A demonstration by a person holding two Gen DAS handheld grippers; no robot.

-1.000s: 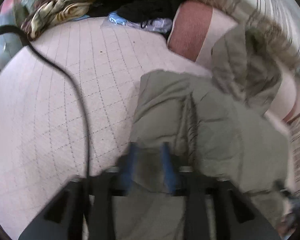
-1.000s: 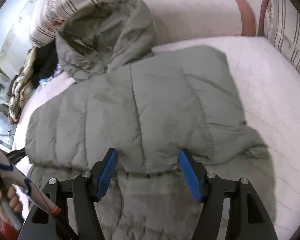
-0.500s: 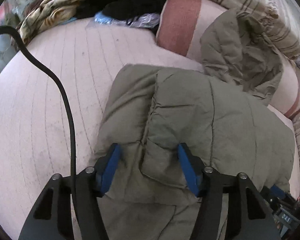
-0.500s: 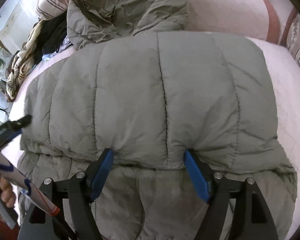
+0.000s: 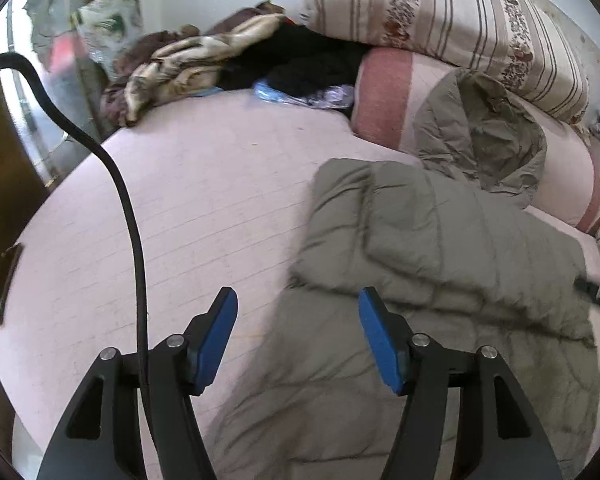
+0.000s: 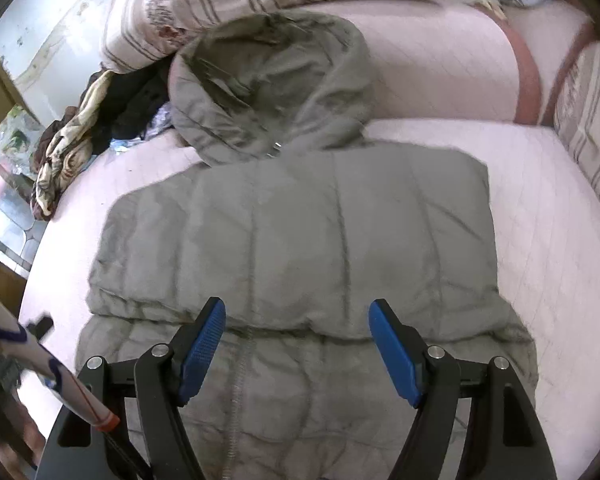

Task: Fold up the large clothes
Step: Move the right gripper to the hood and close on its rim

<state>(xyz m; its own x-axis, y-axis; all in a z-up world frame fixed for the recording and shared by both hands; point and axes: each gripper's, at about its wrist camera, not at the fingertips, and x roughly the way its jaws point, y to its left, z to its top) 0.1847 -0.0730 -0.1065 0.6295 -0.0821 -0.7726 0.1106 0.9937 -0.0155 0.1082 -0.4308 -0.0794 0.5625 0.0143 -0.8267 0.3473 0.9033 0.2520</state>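
Note:
A grey-green quilted jacket point(image 6: 300, 232) lies on the pink bed point(image 5: 204, 200), its lower part folded up over its body and its hood point(image 6: 268, 80) resting against the bolster. My left gripper point(image 5: 297, 294) hovers over the jacket's point(image 5: 440, 240) left edge. Its jaws are opening and nothing is between the pads. My right gripper point(image 6: 297, 303) stands open above the fold line at the jacket's near side, holding nothing. The zipper runs down the layer below it.
Crumpled clothes and a patterned blanket point(image 5: 180, 64) are piled at the bed's far left. A striped pillow point(image 5: 440, 20) lies on a pink bolster point(image 5: 384, 96). A black cable point(image 5: 128, 208) hangs over the bed. A striped cushion point(image 6: 588, 120) flanks the right side.
My left gripper let go of the jacket's edge, widened and drew back to the left. My right gripper lifted and backed off. The folded flap now lies flat.

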